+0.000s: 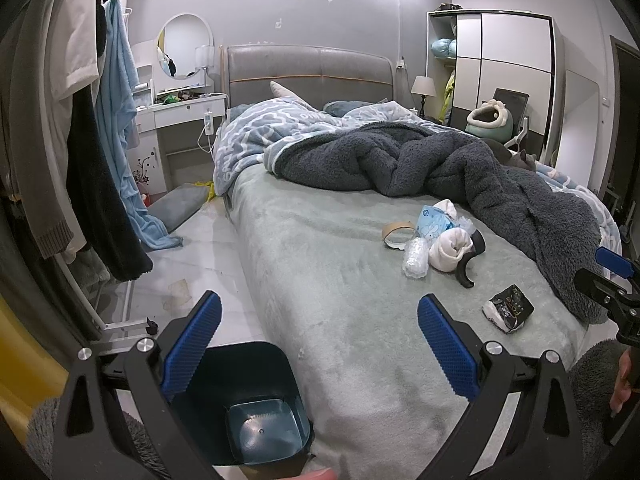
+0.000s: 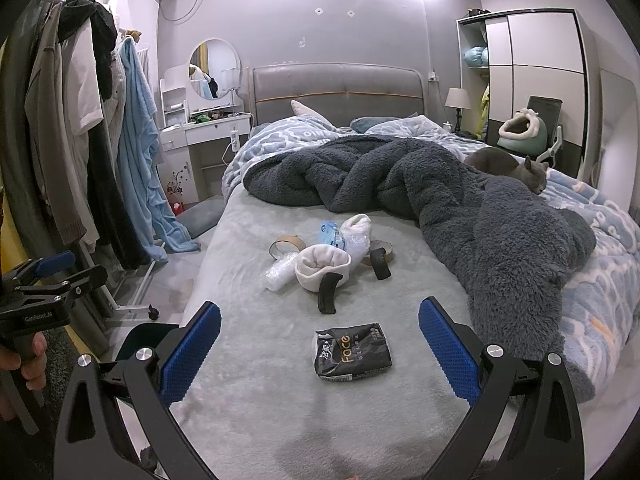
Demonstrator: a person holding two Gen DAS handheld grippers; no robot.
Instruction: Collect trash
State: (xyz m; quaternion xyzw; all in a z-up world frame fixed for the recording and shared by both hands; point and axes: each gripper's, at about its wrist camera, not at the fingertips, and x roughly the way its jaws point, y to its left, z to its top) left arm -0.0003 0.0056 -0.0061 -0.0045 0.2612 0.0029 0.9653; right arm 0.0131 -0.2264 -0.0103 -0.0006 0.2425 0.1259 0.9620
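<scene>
Right gripper (image 2: 319,354) is spread wide, lined up on the pack (image 2: 352,354) for pickup. Left gripper (image 1: 319,346), also spread and empty, hangs over the bin (image 1: 256,408), probably to steady it.

From my remote seat I read "Face" in gold-toned letters on the black tissue pack (image 2: 353,354) lying on the bed, with characters beside it too small to make out, and "GenRobot.AI" printed on the left gripper (image 2: 52,276) body.

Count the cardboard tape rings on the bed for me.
2. One ring lies left of the white sock bundle; the other lies right of it, beside a black curved piece. More may be hidden under the pile.
</scene>
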